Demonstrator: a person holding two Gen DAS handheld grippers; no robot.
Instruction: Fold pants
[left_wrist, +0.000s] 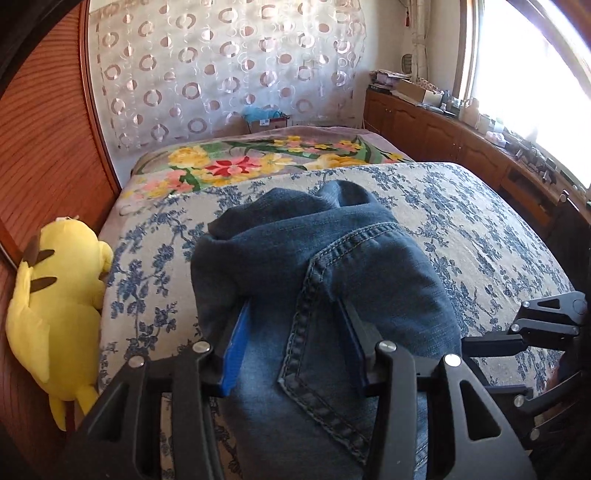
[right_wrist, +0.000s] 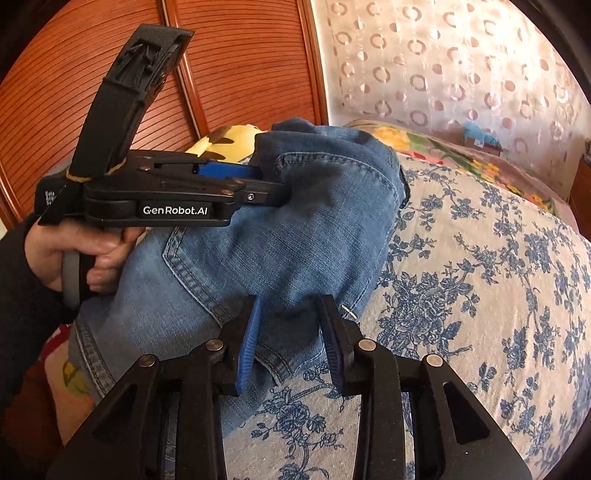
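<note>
The bed, under a blue-flowered cover, carries a floral blanket at its far end. On the cover lie the blue jeans, bunched into a thick folded bundle near the bed's near edge; their long axis runs from the near edge away toward the blanket, back pocket up, with the rumpled end pointing at the blanket. A yellow plush toy lies against the wooden wall beside the bed, left of the jeans. The left tongs are clamped on a thick fold of denim. The right tongs straddle the jeans' near corner; whether their pads press it I cannot tell.
</note>
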